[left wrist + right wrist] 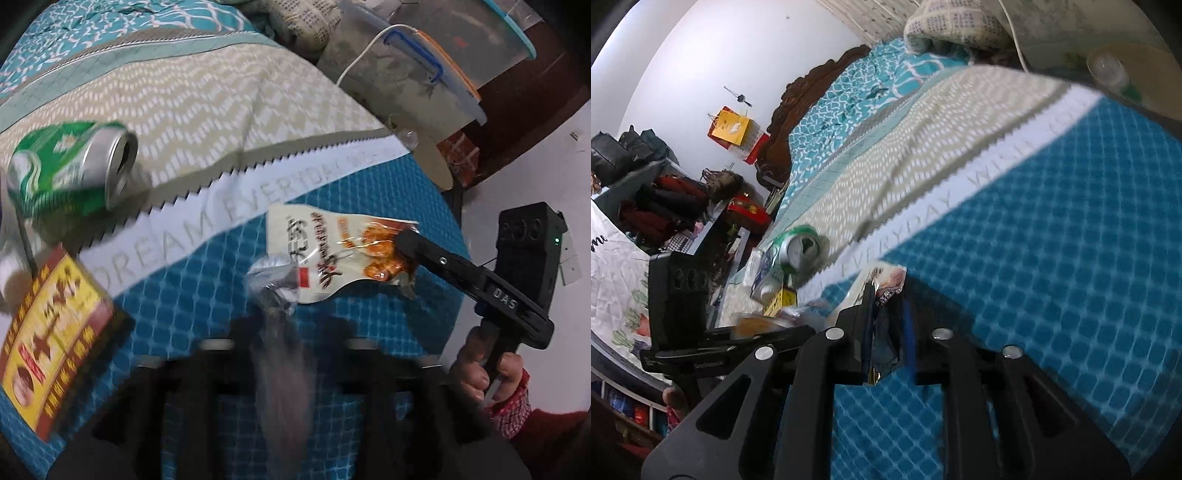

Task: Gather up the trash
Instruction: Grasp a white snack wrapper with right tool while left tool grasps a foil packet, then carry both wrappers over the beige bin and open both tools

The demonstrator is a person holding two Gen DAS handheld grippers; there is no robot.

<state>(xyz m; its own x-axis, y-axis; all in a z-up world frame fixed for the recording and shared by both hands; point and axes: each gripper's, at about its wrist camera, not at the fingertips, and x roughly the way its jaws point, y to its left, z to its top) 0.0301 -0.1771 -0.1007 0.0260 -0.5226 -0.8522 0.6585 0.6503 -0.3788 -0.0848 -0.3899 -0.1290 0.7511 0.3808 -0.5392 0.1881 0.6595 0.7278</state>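
On the blue checked bedspread [177, 280] my right gripper [402, 242] is shut on the orange end of a white and orange snack packet [314, 243]. In the right wrist view the same packet [886, 275] is pinched between the fingers [866, 325]. My left gripper [290, 328] is blurred at the bottom, jaws apart, with a crumpled silver wrapper [271, 275] streaked between them, not pressed by the pads. A green drink can [74, 166] [799, 251] lies on its side to the left. Beside it is a yellow and red box [48, 332] [783, 297].
Clear plastic storage bins [406, 85] with a white cable [364, 55] stand past the bed's far edge. A person's hand [487, 373] in a red sleeve holds the right tool. A dark wooden headboard [812, 96] and piled bags and clothes [657, 192] line the far wall.
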